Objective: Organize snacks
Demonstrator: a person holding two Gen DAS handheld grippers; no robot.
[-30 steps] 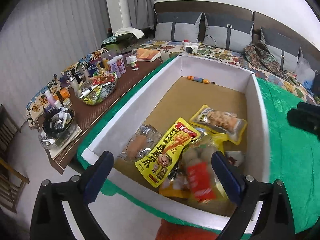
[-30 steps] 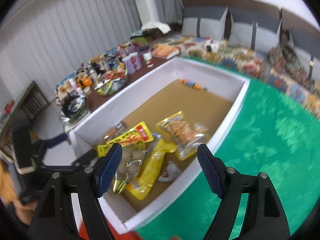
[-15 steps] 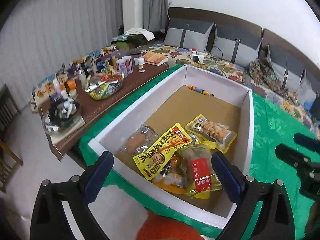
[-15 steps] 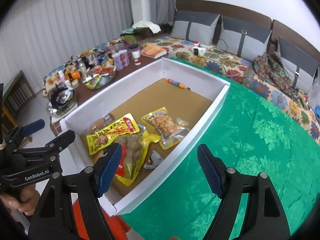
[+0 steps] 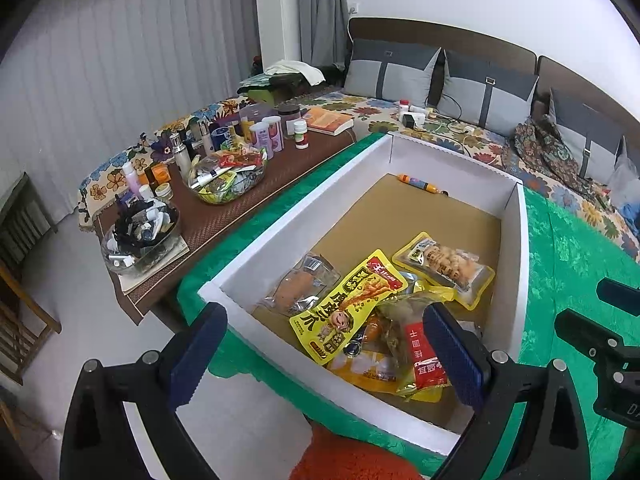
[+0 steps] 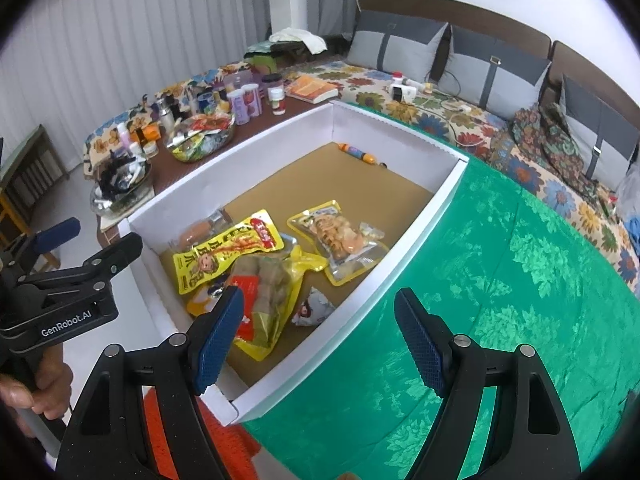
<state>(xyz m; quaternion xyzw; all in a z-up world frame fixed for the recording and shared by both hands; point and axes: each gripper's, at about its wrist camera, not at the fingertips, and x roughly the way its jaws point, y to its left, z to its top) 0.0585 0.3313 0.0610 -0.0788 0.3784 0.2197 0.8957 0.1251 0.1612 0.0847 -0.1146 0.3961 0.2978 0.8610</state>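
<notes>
L hand-held gripper [image 5: 324, 346] is hovering w/ jaws spread wide, gripping nothing, over the near-left corner of the white box [image 5: 280, 220]. R hand-held gripper [image 6: 320, 334] is also hanging released, nothing btwn its blue pads [image 6: 218, 334], above the box's near-right wall where it is meeting the green cloth [image 6: 500, 280].

Snacks are lying bunched at the near end of the box on its brown floor. A yellow pack [image 5: 346, 306] w/ a cartoon face is sitting in the middle, overlapping a clear sausage pack [image 5: 298, 290] to its left. A clear-fronted pack of fried pieces [image 5: 444, 266] is lying just beyond, toward the right wall. A meatball pack [image 6: 260, 290] w/ a red label is resting on top of the heap nearest the grippers, w/ an orange-yellow pack [image 5: 368, 366] poking out beneath it. A small white packet [image 6: 312, 308] is lying beside the right wall, apart from the heap. A thin orange stick [image 5: 416, 183] is lying alone at the far end, close to the back wall.

Left of the box, a brown table [image 5: 224, 220] is carrying bottles, jars, a glass bowl [image 5: 226, 180] of packets and another bowl [image 5: 138, 236] of dark odds and ends. A sofa [image 5: 440, 76] w/ grey cushions is running along the back.
</notes>
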